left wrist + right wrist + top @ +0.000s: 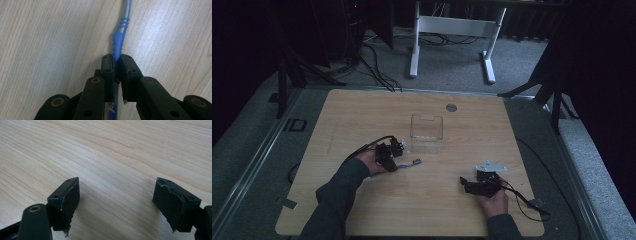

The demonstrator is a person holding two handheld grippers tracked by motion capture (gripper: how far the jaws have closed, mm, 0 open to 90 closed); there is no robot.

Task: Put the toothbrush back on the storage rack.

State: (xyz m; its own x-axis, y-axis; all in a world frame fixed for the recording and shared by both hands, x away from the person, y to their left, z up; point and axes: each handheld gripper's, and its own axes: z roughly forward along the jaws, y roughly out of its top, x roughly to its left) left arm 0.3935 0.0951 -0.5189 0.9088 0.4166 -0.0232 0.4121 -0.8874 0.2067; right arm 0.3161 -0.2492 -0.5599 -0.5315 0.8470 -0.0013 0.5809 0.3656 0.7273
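One blue cable (118, 41), one clear box (427, 131), two tools.

Dim high view, brighter close views, soft shadows

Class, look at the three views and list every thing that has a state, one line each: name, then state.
Left tongs: shut on the blue tool, low over the table.
Blue tool: lying flat on the wood, handle pinched between the pads.
Right tongs: open, nothing between the pads.
Clear box: upright, open at the top; contents cannot be told.
Table: bare wood around the box.
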